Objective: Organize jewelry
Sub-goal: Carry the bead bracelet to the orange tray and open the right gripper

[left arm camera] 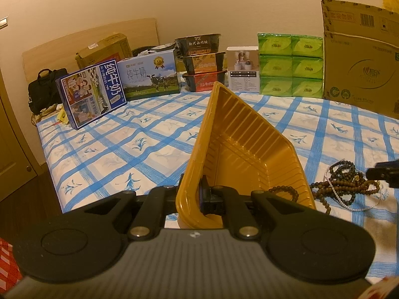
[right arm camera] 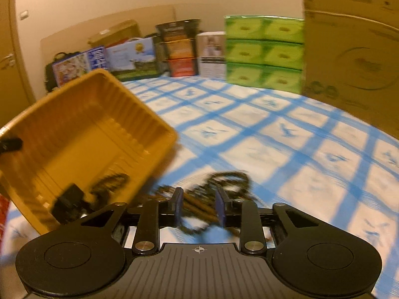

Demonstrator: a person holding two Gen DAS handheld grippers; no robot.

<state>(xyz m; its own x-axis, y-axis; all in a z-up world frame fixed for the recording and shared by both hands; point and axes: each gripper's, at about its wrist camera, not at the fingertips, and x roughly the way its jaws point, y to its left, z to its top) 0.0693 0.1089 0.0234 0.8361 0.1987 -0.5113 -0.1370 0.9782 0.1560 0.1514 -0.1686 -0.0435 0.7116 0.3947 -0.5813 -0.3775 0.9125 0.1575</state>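
Left wrist view: the left hand-held gripper (left arm camera: 199, 196) is seen clamped on the near rim of a gold plastic tray (left arm camera: 239, 149), one finger inside the wall and one outside, so the tray is held tilted with its open side turned toward 3 o'clock. One brown bead bracelet (left arm camera: 284, 190) is already lying in the tray's low corner. The rest of the jewelry, a tangled pile of dark bead strands (left arm camera: 346, 186) with a thin pearl chain (left arm camera: 349, 201) through it, is spread on the blue-checked bed sheet (left arm camera: 112, 149) at about 3 o'clock, just beside the tray's lower edge.

In the right wrist view, which is blurred by motion, the right hand-held gripper (right arm camera: 199, 206) is seen partly open, its blue pads set on either side of the bead pile (right arm camera: 224, 182) at 12 o'clock. Whether any strand is actually touched cannot be told. The tray (right arm camera: 87, 134) is seen at 10 o'clock with the bracelet inside it.

The step in hand is judged to be the gathering of the loose strands into the tray, with one piece done and most left. For the next move, the jaws would need to be closed on a strand or clump, and the load lifted over the tray's lowered lip and released inside. Care is called for, since the strands are tangled and several may be dragged along together.

Boxes and green tissue packs (left arm camera: 290, 64) are lined up along the wall at 12 o'clock.
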